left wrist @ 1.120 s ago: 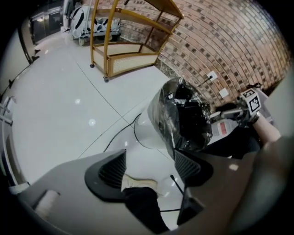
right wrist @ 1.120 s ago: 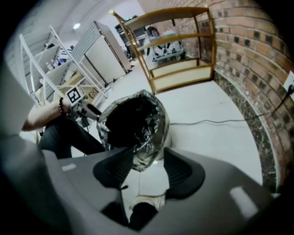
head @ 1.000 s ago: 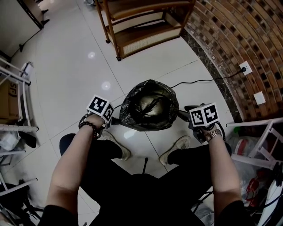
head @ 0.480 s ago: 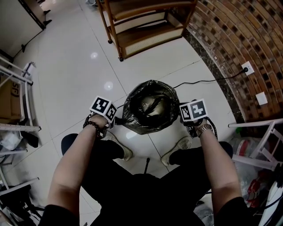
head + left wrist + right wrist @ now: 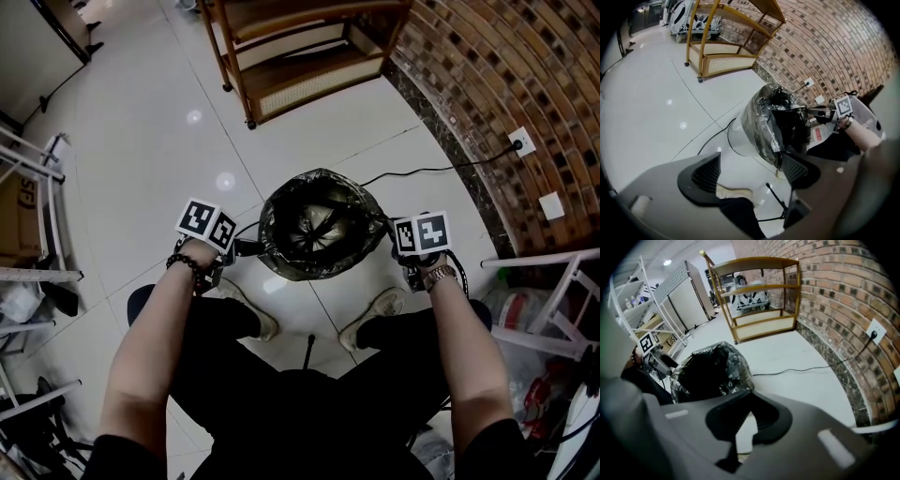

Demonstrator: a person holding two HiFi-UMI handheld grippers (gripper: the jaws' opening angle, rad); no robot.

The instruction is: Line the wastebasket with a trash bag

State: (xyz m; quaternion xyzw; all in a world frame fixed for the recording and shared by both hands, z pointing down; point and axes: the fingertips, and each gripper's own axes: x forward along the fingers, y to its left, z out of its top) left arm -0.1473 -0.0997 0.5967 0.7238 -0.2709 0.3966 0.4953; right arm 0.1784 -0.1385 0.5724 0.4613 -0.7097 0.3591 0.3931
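Slippage is looking like the main danger. The right hand-held gripper point(image 5: 743, 403), whose jaws have just been closing, is now sitting fully closed at the right rim of the trash bag point(image 5: 319, 230). It is apparently pinching only a thin fold of film, and a hard pull outward or downward could be tearing that film or letting it slide free. The left hand-held gripper point(image 5: 750, 171) is standing wide apart, with the bag's hanging edge dangling just beside its right pad and pressed by neither. That side is therefore hanging loose and may be slumping into the wastebasket point(image 5: 740, 138) if the right side is being tugged alone. The wastebasket is standing on the floor point(image 5: 178, 141) between the person's shoes point(image 5: 375, 309), unbraced and seemingly light, so an uneven pull may be tipping or dragging it. A cable point(image 5: 422, 172) is running across the floor close behind it. As for what is hard to see, black film is covering the basket's rim in the head view and the right jaws are blocking the pinch itself. Darkness is also swallowing how far the bag is reaching inside.
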